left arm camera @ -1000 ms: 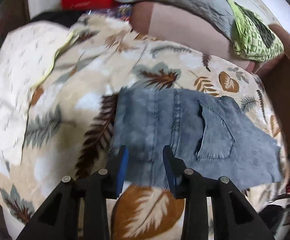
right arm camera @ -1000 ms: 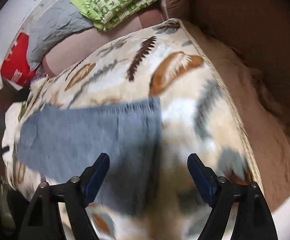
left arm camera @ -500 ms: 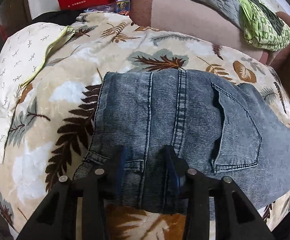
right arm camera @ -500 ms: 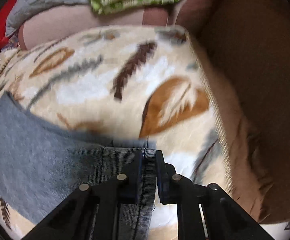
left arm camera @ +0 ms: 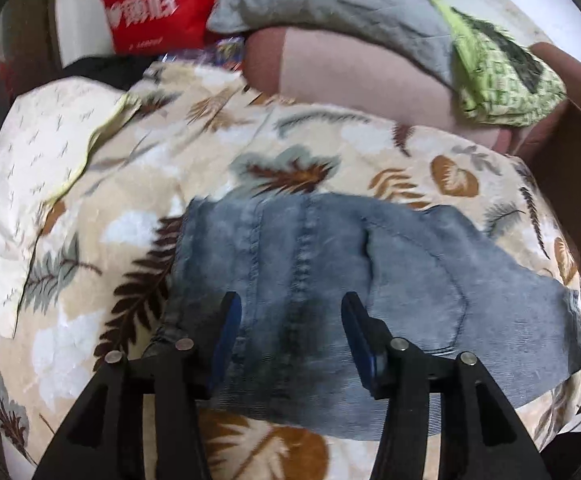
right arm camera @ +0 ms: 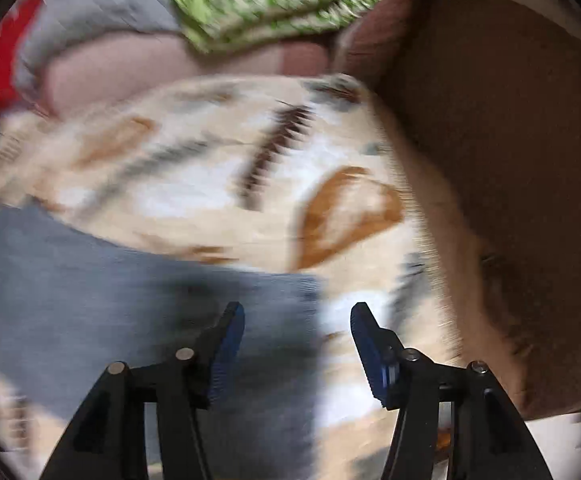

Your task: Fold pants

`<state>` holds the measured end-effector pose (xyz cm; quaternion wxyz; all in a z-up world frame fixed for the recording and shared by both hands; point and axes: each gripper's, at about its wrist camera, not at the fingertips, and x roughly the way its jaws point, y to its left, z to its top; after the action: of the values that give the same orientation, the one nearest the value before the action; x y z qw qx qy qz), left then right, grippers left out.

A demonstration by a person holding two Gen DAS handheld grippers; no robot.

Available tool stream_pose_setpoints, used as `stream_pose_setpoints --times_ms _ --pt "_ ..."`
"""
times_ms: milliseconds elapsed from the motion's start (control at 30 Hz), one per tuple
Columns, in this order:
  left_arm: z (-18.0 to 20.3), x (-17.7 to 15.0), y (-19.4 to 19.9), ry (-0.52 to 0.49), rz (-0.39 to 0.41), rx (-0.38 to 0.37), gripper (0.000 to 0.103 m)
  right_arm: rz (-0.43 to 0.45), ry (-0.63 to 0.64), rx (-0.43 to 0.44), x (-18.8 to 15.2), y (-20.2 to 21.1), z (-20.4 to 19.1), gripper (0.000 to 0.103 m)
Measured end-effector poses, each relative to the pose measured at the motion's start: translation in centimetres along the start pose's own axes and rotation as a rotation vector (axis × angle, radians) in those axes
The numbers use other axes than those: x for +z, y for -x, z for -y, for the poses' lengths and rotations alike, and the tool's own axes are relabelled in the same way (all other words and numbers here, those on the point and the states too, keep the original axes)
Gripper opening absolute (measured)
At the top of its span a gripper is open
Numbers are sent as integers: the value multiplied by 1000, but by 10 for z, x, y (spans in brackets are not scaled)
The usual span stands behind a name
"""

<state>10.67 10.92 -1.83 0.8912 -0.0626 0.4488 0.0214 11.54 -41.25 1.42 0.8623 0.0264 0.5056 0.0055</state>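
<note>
Both grippers have just let go of the pants (left arm camera: 330, 320). Half a second earlier the left gripper (left arm camera: 290, 340) had its jaws drawn in over the waistband, and the right gripper (right arm camera: 296, 348) was clenched on a seamed edge of the denim; now each pair of jaws is opening, with the cloth lying beneath the gap rather than pinched between the blue pads (left arm camera: 226, 344). The garment looks smaller in the left view than it did then, which suggests the hand has backed off from it. Taken together, this reads as a fold just laid down and released (the pants lie as a compact block rather than spread at full length), so the likely next job is another fold or some smoothing.

The pants sit on the leaf-print blanket (left arm camera: 298, 148) that covers the bed, roughly in its middle and toward the near edge in the left view. They are grey-blue washed denim, back side up, with a double-stitched centre seam and a patch pocket (left arm camera: 414, 276) showing. The right end tapers into a plainer flap of fabric lying flat on the blanket. The right view is heavily blurred; it shows only the denim's corner under the left jaw and bare blanket under the other.
</note>
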Motion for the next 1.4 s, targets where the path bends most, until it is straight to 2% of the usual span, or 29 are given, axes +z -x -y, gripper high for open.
stream_pose_setpoints --times_ms 67,100,133,167,267,367,400,467,533,600,667,767,1000,1100,1167,1200,1233,1267,1333,1400 --pt "8 -2 -7 -34 -13 47 68 -84 -10 139 -16 -16 -13 59" --pt "10 -8 -23 -55 -62 122 70 -147 -3 149 -25 -32 -17 59" --pt "9 -12 -36 -64 -117 164 70 -204 3 141 -32 -47 -18 59" --pt "6 -18 -56 -69 -206 182 72 -289 2 126 -41 -68 -17 60" --pt "1 -18 -49 -26 -171 162 73 -283 -16 108 -28 -61 -20 59" --pt "7 -6 -28 -22 -108 130 73 -175 26 111 10 -26 -44 59" --pt "13 0 -19 -19 -67 105 73 -141 39 137 23 -18 -54 59" --pt "23 6 -11 -18 -38 71 73 -77 73 266 55 -4 -90 59" --pt "37 6 -12 -31 -35 31 74 -65 118 379 84 -9 -131 59" --pt "48 1 -21 -63 -48 29 74 -87 168 461 108 -27 -173 59" --pt "57 -7 -34 -95 -71 49 74 -143 184 501 126 -56 -210 59" --pt "60 -19 -56 -106 -115 57 73 -207 212 504 141 -97 -255 59" --pt "60 -22 -62 -113 -90 46 77 -330 231 457 142 -161 -296 59" --pt "59 -21 -62 -114 -94 39 78 -352 239 445 140 -170 -303 58" --pt "59 -20 -63 -112 -95 35 78 -377 266 432 136 -177 -310 53" --pt "59 -21 -63 -113 -95 34 78 -385 276 429 134 -180 -313 45" --pt "59 -21 -62 -114 -95 34 78 -384 283 427 134 -181 -315 33" --pt "59 -21 -62 -117 -95 33 78 -373 299 414 134 -180 -319 29" --pt "58 -21 -62 -118 -97 30 78 -360 324 390 134 -179 -324 10" --pt "58 -21 -62 -117 -97 29 78 -328 359 354 136 -173 -330 7"
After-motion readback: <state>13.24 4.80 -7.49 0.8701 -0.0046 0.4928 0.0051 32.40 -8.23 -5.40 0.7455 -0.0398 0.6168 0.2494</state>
